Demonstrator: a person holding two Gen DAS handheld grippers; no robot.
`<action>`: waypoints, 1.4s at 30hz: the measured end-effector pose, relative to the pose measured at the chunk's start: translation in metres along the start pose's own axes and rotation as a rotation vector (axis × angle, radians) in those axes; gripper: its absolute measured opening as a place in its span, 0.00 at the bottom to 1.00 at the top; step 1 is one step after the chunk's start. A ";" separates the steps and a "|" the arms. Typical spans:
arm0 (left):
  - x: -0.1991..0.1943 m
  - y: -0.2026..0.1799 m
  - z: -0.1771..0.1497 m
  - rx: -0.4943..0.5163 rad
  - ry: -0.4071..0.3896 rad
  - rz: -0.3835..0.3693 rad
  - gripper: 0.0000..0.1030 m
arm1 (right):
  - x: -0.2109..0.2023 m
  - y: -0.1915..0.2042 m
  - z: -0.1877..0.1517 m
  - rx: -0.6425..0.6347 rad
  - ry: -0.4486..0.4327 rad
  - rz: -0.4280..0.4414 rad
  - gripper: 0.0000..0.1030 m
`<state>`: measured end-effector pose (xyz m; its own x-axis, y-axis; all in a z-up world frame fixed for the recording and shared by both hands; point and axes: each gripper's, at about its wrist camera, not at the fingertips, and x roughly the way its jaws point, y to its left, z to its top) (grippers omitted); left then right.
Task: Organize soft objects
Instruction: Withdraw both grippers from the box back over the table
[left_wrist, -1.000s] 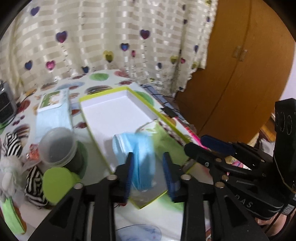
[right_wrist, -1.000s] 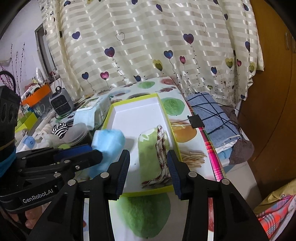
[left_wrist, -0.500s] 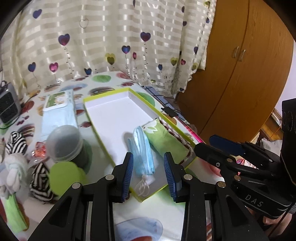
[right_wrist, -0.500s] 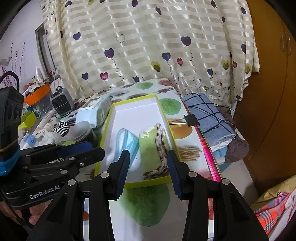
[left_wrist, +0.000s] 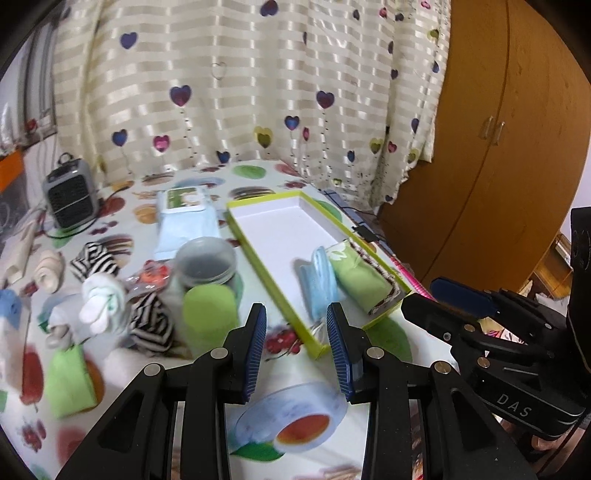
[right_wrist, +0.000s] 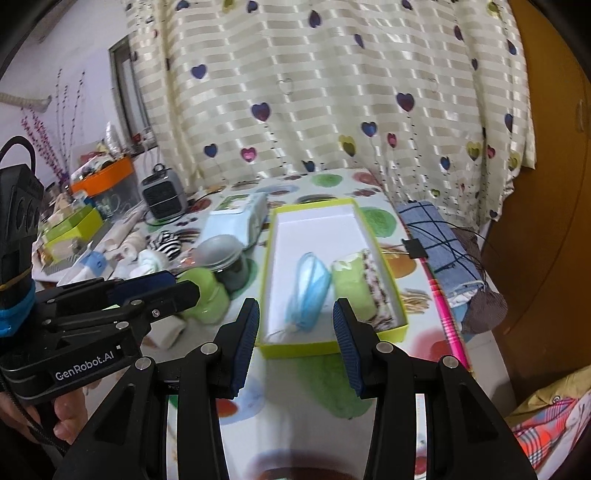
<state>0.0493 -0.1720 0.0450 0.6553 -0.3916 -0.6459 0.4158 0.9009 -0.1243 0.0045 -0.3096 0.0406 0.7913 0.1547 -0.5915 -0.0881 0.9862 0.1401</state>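
socks (left_wrist: 149, 325) lower left on counter (left_wrist: 122, 210): light, limp, pinch mid-roll | left gripper (left_wrist: 296, 352) bottom centre: half-open, empty | mask (left_wrist: 317, 284) centre in box (left_wrist: 258, 240), beside green cloth (left_wrist: 356, 282): flimsy, grab the folded body, not the loops | right gripper (right_wrist: 295, 349): half-open, empty

Two marks could be read. White letters "GenRobot.AI" stood on the black side of the left gripper (right_wrist: 147, 295), just left of the lime-edged box (right_wrist: 332, 347). "DAS" stood on the black body of the right gripper (left_wrist: 443, 302), just right of that box. The pale packet's label was too blurred to read.
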 end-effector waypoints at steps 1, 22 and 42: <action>-0.003 0.002 -0.002 -0.002 -0.003 0.007 0.32 | -0.001 0.003 -0.001 -0.006 0.001 0.005 0.42; -0.042 0.068 -0.040 -0.119 -0.019 0.116 0.32 | 0.012 0.081 -0.009 -0.155 0.036 0.127 0.42; -0.031 0.127 -0.068 -0.232 0.036 0.181 0.32 | 0.052 0.130 -0.024 -0.264 0.116 0.248 0.43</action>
<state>0.0390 -0.0324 -0.0017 0.6810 -0.2175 -0.6993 0.1360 0.9758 -0.1711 0.0199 -0.1714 0.0089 0.6541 0.3818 -0.6530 -0.4337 0.8966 0.0898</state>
